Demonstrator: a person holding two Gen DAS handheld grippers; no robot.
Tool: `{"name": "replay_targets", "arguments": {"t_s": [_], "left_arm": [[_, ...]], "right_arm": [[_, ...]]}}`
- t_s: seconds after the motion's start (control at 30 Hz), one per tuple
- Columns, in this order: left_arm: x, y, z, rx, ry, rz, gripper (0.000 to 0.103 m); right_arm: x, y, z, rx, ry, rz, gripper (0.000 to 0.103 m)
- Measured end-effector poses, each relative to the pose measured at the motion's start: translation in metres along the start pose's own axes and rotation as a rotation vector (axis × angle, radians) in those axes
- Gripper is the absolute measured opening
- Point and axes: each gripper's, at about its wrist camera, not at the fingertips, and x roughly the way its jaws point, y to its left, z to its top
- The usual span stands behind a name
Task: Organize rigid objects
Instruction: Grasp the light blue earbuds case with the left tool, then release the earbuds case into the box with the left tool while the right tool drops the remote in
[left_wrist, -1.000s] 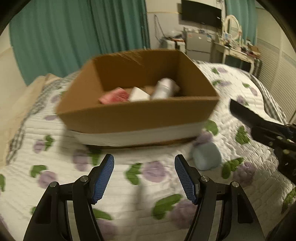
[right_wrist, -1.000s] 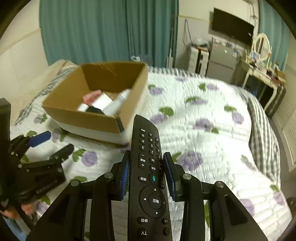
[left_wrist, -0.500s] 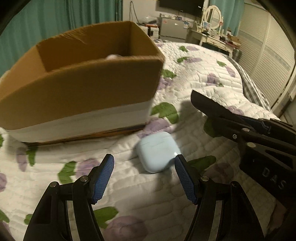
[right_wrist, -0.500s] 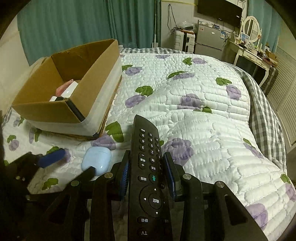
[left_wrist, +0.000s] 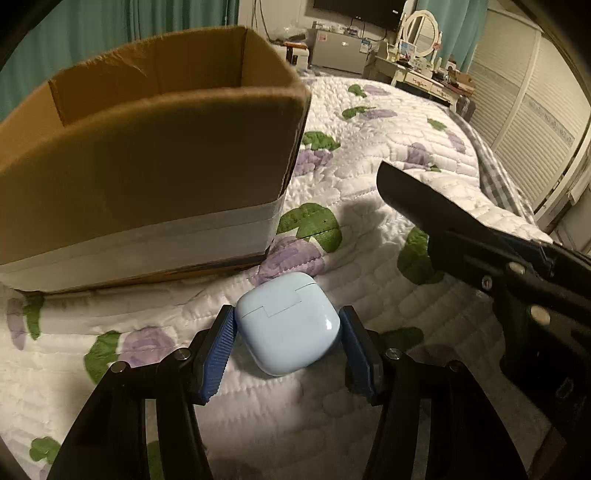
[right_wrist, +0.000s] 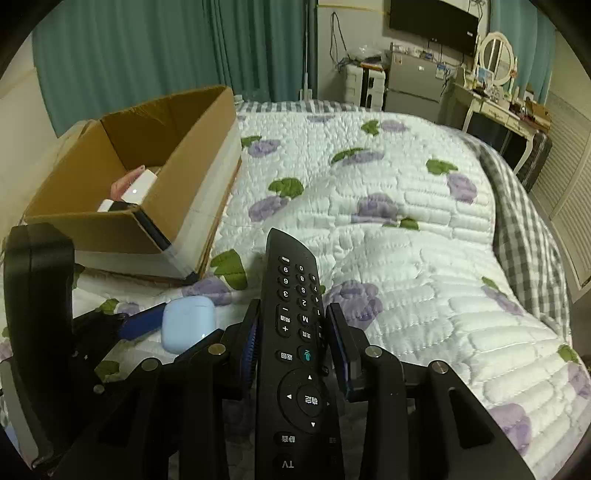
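Earbud case (left_wrist: 288, 325), pale blue, lies on the flowered quilt (left_wrist: 369, 206) just in front of the cardboard box (left_wrist: 147, 177). In the left wrist view, the left tool (left_wrist: 288, 343) straddles it, blue pads touching or nearly touching both its sides; whether they clamp it I cannot tell. In the right wrist view, the right tool (right_wrist: 291, 343) grips a black remote (right_wrist: 295, 332), buttons up. The case (right_wrist: 188, 323) sits beside it, and small items (right_wrist: 136, 188) lie in the box (right_wrist: 122, 206).
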Motion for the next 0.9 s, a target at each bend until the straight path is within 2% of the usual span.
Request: {"name": "replay_targets", "arguments": {"t_s": [0.2,0.4,0.5,0.73,0.9], "left_arm": [[-0.056,0.004,0.007,0.011,-0.101,0.037,0.058],[-0.131,0.026,0.024,0.018,-0.248,0.125,0.058],[-0.155,0.034,0.041,0.013,-0.311,0.167,0.058],[-0.185,0.073,0.065,-0.005,-0.381,0.242,0.058],[-0.171,0.100,0.082,-0.014,-0.368,0.281,0.058]], "right_arm": [[-0.041,0.012,0.012,-0.006,-0.094,0.042,0.033],[-0.090,0.036,0.037,-0.039,-0.208,0.106,0.033],[-0.107,0.054,0.052,-0.072,-0.248,0.135,0.033],[-0.116,0.091,0.085,-0.113,-0.303,0.212,0.033],[-0.097,0.104,0.101,-0.120,-0.305,0.242,0.033]]}}
